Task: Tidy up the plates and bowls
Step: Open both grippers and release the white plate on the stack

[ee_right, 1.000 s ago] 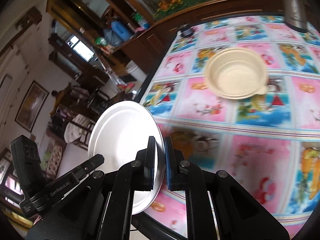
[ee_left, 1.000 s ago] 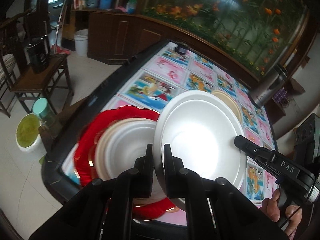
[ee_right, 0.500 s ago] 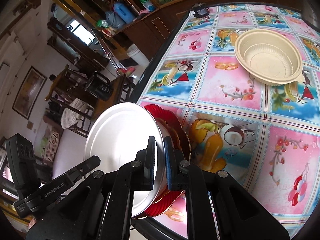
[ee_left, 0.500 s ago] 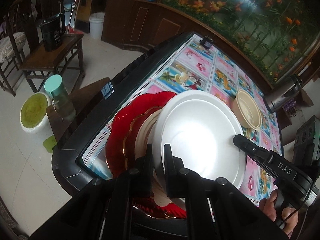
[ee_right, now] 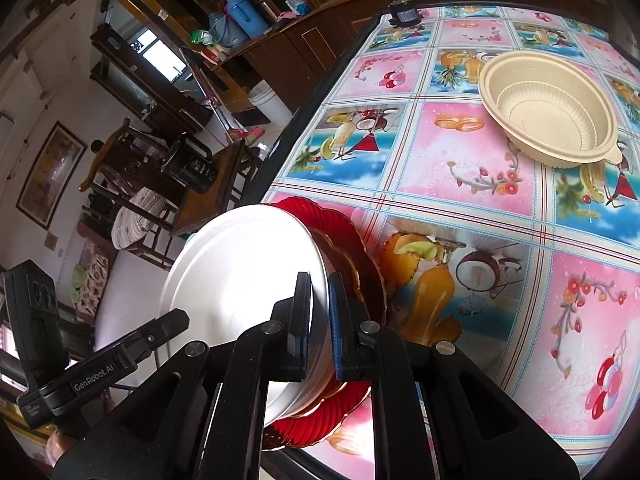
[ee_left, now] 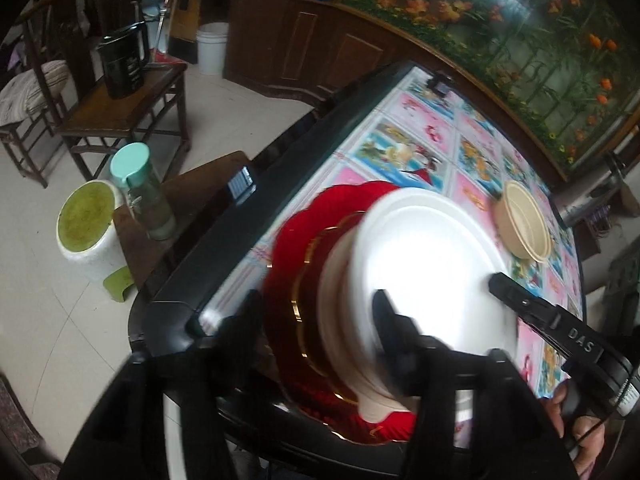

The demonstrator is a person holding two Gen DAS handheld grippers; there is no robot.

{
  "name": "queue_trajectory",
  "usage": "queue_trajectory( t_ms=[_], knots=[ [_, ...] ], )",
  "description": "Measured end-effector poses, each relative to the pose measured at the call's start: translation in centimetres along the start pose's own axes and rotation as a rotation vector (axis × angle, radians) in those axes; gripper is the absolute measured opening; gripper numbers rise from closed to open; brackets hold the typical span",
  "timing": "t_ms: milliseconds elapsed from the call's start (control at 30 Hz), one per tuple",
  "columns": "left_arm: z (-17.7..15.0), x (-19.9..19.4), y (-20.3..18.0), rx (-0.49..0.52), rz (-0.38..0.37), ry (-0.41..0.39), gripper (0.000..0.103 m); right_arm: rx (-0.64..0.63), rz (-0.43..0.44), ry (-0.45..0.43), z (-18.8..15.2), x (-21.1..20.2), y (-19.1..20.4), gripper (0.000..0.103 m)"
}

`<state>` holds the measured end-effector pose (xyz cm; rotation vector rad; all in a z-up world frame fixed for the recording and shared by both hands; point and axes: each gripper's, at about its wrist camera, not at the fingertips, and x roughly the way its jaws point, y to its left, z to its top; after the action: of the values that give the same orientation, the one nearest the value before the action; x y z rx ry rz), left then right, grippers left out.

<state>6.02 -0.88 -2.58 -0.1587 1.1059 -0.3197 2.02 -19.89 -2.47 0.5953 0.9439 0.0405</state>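
A white plate lies, slightly tilted, on a stack of a cream dish and a gold-trimmed red plate at the near left corner of the table. My left gripper is opening; its fingers straddle the white plate's near rim and the pads do not press on it. My right gripper is shut on the white plate at its right rim, above the red plate. It also shows as the black right gripper. A beige ribbed bowl stands alone farther back.
The table has a picture-tile cloth and a black raised edge. A small black object sits at its far corner. Left of the table are a teal-lidded bottle, a white bucket and a wooden chair with a black kettle.
Both grippers brought the white plate down onto the red plate stack. The left jaws, shut on the plate's rim before, have now spread apart.
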Motion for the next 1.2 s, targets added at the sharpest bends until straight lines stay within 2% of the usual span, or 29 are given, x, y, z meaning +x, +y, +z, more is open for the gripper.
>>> queue_trajectory(
  t_ms=[67, 267, 433, 533, 667, 800, 867, 1000, 1200],
  knots=[
    [0.0, 0.0, 0.1, 0.001, -0.005, 0.001, 0.062, 0.001, 0.007, -0.004, 0.0, -0.1, 0.0, 0.008],
    [-0.2, 0.3, -0.5, 0.045, 0.045, -0.004, 0.062, -0.002, 0.022, -0.019, 0.1, -0.3, 0.1, 0.009],
    [-0.3, 0.3, -0.6, 0.047, 0.042, 0.011, 0.06, 0.007, 0.069, -0.018, 0.1, -0.8, -0.3, 0.009],
    [-0.2, -0.7, -0.5, 0.045, 0.05, -0.014, 0.06, 0.006, 0.099, -0.049, 0.4, -2.0, -0.7, 0.01],
    [0.1, -2.7, -0.5, 0.042, 0.082, -0.073, 0.06, 0.033, 0.153, -0.122, 0.8, -4.5, -2.3, 0.019],
    [0.0, -4.9, -1.2, 0.045, 0.114, -0.15, 0.06, 0.075, 0.119, -0.186, 1.1, -6.7, -5.0, 0.02],
    [-0.3, -6.1, -2.3, 0.067, 0.101, -0.189, 0.06, 0.105, 0.107, -0.21, 1.1, -7.7, -6.7, 0.02],
    [-0.9, -7.1, -5.9, 0.144, 0.045, -0.213, 0.06, 0.181, 0.081, -0.259, 0.8, -9.9, -10.6, 0.019],
    [-2.7, -5.5, -12.5, 0.273, -0.05, -0.146, 0.063, 0.257, 0.052, -0.311, -0.1, -12.7, -15.0, 0.019]
  ],
)
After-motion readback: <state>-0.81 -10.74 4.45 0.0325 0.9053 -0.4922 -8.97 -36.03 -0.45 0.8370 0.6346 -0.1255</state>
